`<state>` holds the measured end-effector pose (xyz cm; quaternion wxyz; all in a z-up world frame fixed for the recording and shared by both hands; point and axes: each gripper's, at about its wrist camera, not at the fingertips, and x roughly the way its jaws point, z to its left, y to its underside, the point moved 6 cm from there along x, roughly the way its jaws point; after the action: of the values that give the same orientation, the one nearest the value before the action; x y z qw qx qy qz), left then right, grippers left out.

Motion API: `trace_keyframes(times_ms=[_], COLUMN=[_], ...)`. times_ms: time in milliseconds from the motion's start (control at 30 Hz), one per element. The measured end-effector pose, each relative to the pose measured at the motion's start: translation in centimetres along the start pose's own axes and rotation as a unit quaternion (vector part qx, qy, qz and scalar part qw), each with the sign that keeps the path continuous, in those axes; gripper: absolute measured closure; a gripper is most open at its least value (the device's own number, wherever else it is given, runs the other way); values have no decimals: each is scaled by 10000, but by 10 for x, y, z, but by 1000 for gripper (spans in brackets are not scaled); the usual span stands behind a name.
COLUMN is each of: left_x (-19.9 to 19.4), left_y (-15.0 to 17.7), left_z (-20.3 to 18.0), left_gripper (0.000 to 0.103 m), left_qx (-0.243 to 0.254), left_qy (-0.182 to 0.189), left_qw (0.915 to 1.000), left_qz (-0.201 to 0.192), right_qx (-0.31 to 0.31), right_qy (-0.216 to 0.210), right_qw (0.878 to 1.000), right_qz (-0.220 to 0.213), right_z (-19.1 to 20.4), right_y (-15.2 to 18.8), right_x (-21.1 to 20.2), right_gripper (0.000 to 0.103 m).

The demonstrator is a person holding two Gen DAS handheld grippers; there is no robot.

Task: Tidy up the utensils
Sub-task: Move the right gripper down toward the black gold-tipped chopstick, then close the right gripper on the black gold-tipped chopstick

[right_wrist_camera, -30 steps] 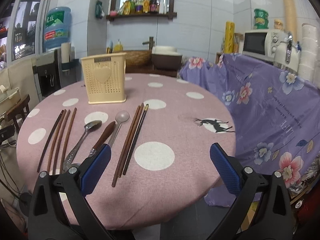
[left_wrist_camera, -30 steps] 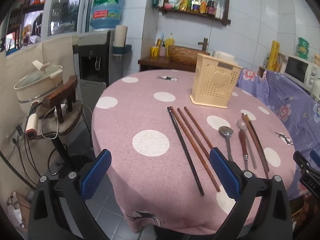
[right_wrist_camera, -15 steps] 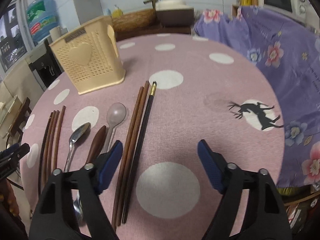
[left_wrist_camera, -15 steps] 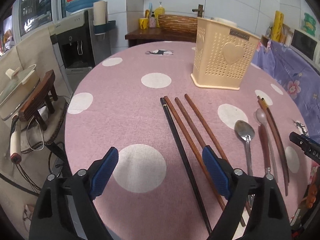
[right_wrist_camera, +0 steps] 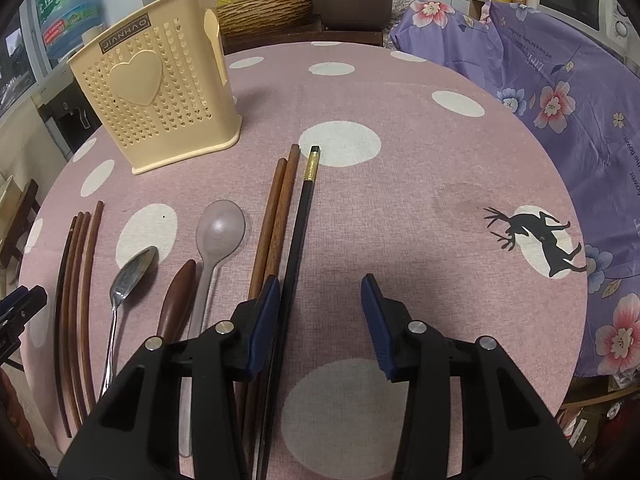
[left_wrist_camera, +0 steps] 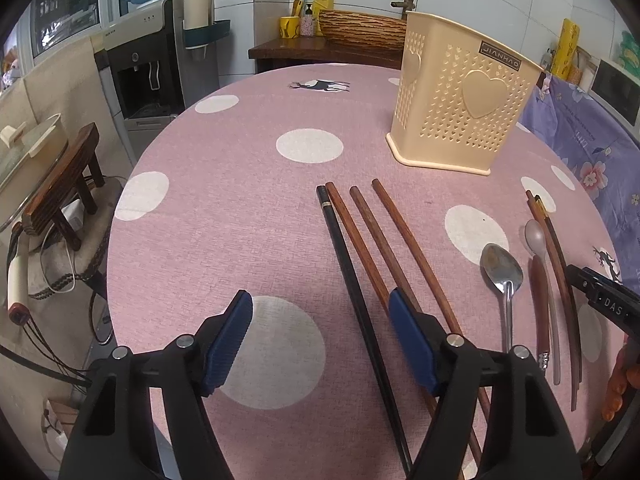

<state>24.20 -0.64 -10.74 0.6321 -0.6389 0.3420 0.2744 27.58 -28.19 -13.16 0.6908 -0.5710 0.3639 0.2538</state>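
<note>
A: Broadly, what sits on the bench (left_wrist_camera: 248, 200)?

B: A round bench under a pink cloth with white dots. The cream utensil basket (right_wrist_camera: 160, 96) stands upright at its far side, with nothing seen sticking out of it.

A: And the utensils?

B: All lie flat, nearer than the basket. Toward the left, a black chopstick (left_wrist_camera: 352, 276) lies beside three brown chopsticks (left_wrist_camera: 384, 240). In the middle are a metal spoon (right_wrist_camera: 128, 276), a brown-handled utensil (right_wrist_camera: 176, 300) and a translucent spoon (right_wrist_camera: 220, 232). Toward the right, two brown chopsticks (right_wrist_camera: 276, 216) lie beside a gold-banded black chopstick (right_wrist_camera: 298, 236).

A: The grippers?

B: The left gripper (left_wrist_camera: 320, 336) is closing, its fingers either side of the black chopstick but not touching it. The right gripper (right_wrist_camera: 320, 316) is closing too; the gold-banded chopstick lies just inside its left finger, and the pads press nothing.
</note>
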Motion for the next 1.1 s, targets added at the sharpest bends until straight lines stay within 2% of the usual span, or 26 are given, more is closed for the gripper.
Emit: trace_keyframes(times_ms=[67,133,200,300,433,600,767,1100], left_x=[2,4,4,5,10,19,20,41], left_y=[-1,-1,-1,-1,-4,0,4,-22], left_z=[-1,-2,-1,2,-4,-7,-11,-8], left_gripper=[34,35,35,36,40,55,58,59], left_qx=[-46,-57,-51,-110,-39,91,183,162], left_qy=[9,6,-32,-55,-97,-264,-370,-390], left_qw=[10000,10000,10000,9999,9999,9994,9989,9979], left_qz=[29,38,42,60,89,215,237,500], right_qx=[-79,-68,-30,110,98,-44,-11,-120], right_qy=[126,192,203,1,31,41,34,-159], right_qw=[9999,9998,9998,9999,9998,9996,9997,9998], right_qz=[-15,-27,-12,2,-179,-269,-255,68], right_z=[1,-3,-8,-12,-10,-6,-8,2], right_y=[-1,-2,-3,-4,-7,-10,-9,-30], right_x=[2,2,1,0,-7,-13,-12,12], right_gripper=[64,73,75,75,75,75,75,75])
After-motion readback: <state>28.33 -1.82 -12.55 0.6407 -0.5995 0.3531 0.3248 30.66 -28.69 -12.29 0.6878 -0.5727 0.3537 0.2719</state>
